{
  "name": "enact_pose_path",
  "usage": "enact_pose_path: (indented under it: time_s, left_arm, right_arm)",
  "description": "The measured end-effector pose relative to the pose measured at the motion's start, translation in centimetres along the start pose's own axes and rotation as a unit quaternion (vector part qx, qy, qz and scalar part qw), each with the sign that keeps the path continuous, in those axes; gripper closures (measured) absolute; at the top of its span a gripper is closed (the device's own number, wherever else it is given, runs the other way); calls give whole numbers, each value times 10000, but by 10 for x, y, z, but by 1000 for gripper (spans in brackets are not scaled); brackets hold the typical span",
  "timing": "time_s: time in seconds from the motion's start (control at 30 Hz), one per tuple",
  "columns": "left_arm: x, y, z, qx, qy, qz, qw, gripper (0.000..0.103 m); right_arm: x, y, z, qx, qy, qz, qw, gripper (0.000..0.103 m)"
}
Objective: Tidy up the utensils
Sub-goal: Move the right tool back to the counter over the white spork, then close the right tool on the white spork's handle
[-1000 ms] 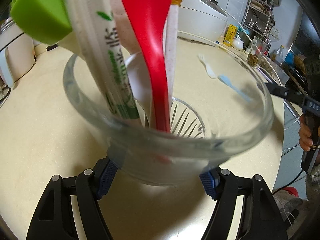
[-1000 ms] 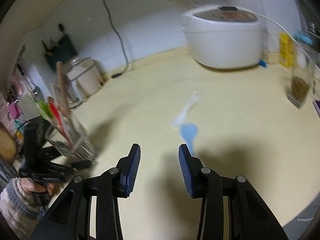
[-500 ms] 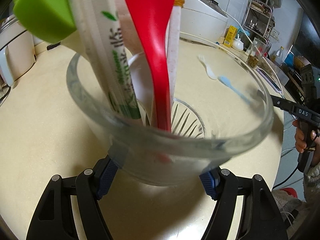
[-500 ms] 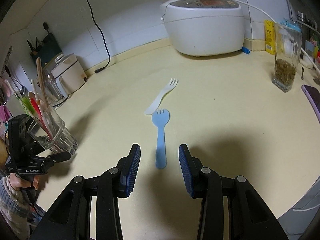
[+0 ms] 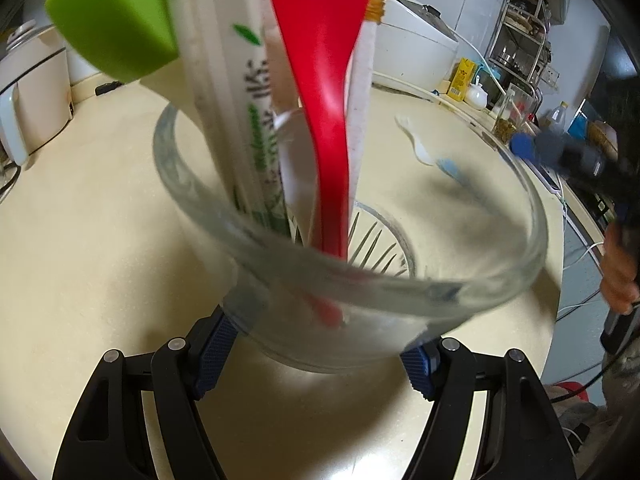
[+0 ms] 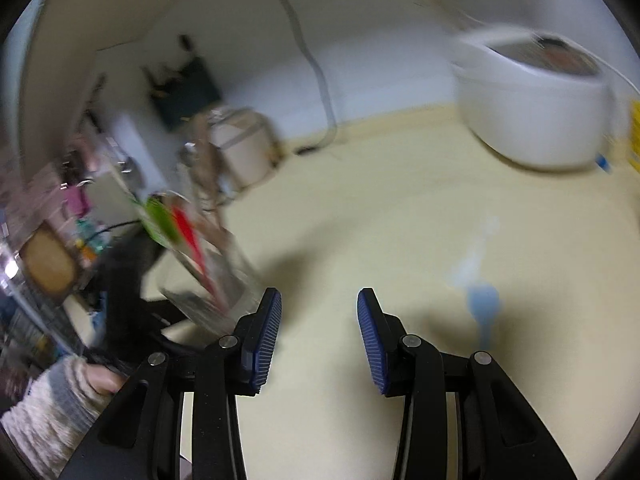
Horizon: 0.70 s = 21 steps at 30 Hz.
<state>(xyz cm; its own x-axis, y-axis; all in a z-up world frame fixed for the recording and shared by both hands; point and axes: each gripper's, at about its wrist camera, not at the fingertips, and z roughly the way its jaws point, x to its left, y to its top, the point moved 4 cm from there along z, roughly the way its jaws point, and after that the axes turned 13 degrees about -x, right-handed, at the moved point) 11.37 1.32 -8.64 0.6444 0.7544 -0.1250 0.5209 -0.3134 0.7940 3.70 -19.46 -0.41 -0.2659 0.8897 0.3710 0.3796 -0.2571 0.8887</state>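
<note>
My right gripper (image 6: 319, 336) has swung off the blue fork (image 6: 483, 312), its jaws spread and empty, while my left gripper (image 5: 320, 344) is pinching the glass cup (image 5: 400, 304) to steady it, both forks lying beyond the cup.

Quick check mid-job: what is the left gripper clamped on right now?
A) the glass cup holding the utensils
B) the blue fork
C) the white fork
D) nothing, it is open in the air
A: the left gripper has its blue pads against both sides of the glass cup, while both forks lie on the counter.
</note>
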Motion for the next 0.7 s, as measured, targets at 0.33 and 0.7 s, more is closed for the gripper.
enact_pose_path:
  time_s: [0.33, 0.7]
  left_arm:
    - [-2, 4, 2, -13, -45, -57, 10000, 27]
    - [5, 4, 1, -19, -91, -110, 9999, 27]
  right_arm:
    - [-78, 26, 16, -38, -1340, 575, 9893, 63]
    - [-154, 24, 77, 912, -2070, 910, 9698, 63]
